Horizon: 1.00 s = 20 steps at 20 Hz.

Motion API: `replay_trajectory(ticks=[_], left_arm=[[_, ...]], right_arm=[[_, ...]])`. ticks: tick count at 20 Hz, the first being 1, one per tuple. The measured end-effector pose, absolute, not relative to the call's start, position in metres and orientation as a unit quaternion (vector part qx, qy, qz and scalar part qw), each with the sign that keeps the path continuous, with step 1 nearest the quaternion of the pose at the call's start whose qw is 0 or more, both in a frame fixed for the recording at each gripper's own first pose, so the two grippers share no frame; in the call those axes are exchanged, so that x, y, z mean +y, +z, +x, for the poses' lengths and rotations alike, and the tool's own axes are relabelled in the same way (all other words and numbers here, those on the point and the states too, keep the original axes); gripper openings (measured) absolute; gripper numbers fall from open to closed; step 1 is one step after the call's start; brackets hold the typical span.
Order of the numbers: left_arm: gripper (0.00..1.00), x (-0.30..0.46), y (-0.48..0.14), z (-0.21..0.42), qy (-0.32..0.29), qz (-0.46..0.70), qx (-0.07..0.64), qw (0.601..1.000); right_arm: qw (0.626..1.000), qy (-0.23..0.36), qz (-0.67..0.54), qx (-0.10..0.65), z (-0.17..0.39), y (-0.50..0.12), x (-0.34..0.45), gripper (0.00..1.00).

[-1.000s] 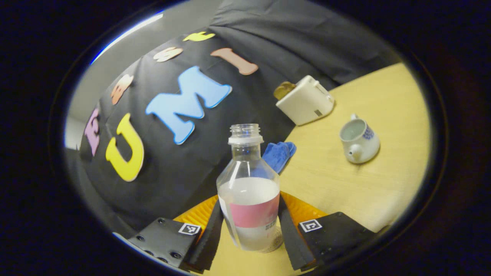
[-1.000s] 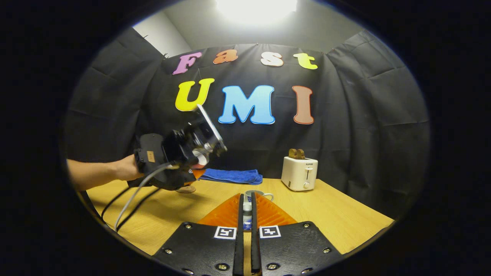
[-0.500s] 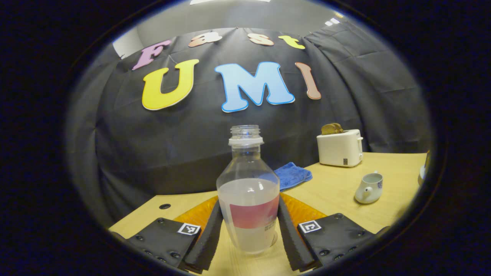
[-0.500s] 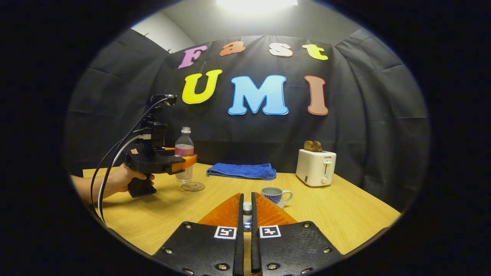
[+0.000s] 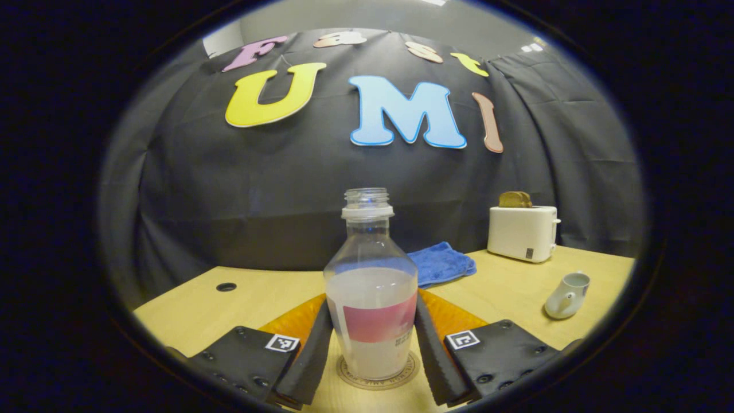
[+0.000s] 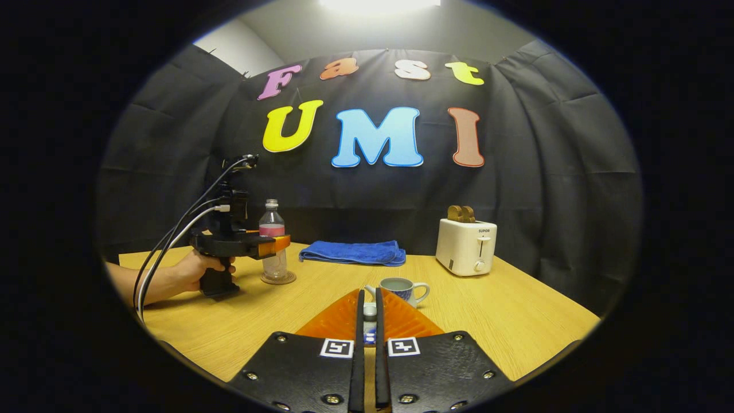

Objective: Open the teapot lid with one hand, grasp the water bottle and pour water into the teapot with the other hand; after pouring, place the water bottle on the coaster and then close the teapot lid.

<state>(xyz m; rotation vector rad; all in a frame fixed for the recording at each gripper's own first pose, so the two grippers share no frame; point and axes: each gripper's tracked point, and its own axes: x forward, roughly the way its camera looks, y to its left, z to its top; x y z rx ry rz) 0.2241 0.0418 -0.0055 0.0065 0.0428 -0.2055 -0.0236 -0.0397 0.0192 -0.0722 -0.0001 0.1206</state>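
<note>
While the water bottle (image 5: 371,298) is held upright between the fingers of the left gripper (image 5: 371,350), its base is seen over the coaster (image 5: 375,380) on the surface (image 5: 195,310); contact cannot be told. Being thin clear plastic, uncapped and about half full, it is judged light, squeezable and easily spilled, so the labelled mid-body is best gripped. Further right, the open teapot (image 6: 398,288) is seen, fragile ceramic. The right gripper (image 6: 370,321) is clenched on a small piece, judged the lid (image 6: 370,311).
</note>
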Motion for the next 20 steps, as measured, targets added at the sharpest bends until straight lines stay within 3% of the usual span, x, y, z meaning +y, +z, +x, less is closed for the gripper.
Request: replay_trajectory(ticks=[15,16,17,20], left_arm=[[0.88,0.048,-0.016,0.228,-0.087,0.017,0.031,0.996],[0.89,0.049,-0.015,0.227,-0.084,0.017,0.031,0.996],[1.00,0.046,-0.015,0.226,-0.085,0.017,0.032,0.996],[1.00,0.047,-0.009,0.221,-0.077,0.023,0.030,0.996]], right_arm=[[0.998,0.049,-0.039,-0.005,-0.027,0.023,-0.045,0.07],[0.998,0.049,-0.040,-0.004,-0.027,0.023,-0.045,0.07],[0.998,0.050,-0.040,-0.003,-0.027,0.022,-0.045,0.07],[0.998,0.049,-0.041,-0.006,-0.030,0.024,-0.044,0.07]])
